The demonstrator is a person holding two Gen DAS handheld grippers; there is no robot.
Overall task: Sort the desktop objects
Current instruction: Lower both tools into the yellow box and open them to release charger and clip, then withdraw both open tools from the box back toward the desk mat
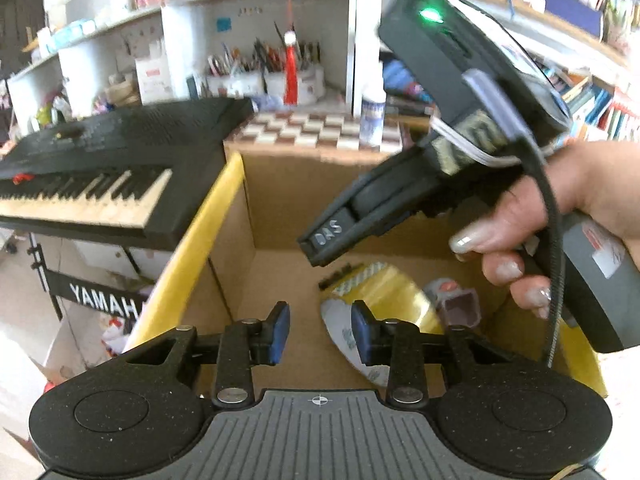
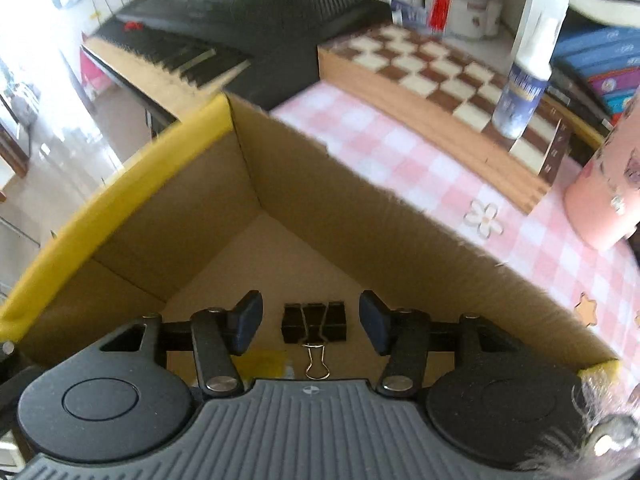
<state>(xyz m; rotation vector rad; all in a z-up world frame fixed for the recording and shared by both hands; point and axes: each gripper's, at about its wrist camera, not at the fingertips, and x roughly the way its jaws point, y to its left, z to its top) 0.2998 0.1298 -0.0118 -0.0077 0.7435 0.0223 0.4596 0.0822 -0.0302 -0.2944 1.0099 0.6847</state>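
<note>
Both grippers hang over the open cardboard box [image 2: 280, 184], yellow tape along its rim, standing on the pink-checked counter [image 2: 420, 152]. In the right wrist view, the binder clip [image 2: 314, 322] lies on the box floor at lower centre of the frame, directly between the spread fingers of the right gripper [image 2: 311, 324] but below them, apart from both pads; its black body runs crosswise to the fingers and its wire handle points back toward the camera. Right gripper wide open, holding nothing. Judgement: the clip looks just deposited, or else is lined up for a straight-down pinch; cannot tell which. In the left wrist view, the left gripper [image 1: 320, 330] is moderately open and empty, with a yellow pouch [image 1: 384, 300] and a small reddish cup [image 1: 460, 308] on the box floor beyond its tips, at lower right of centre. The right gripper's black body fills the upper right there, held in a hand [image 1: 560, 224]. The right gripper is nearer the clip. Keyboard [image 2: 240, 24] and chessboard [image 2: 440, 68] sit behind the box.
</note>
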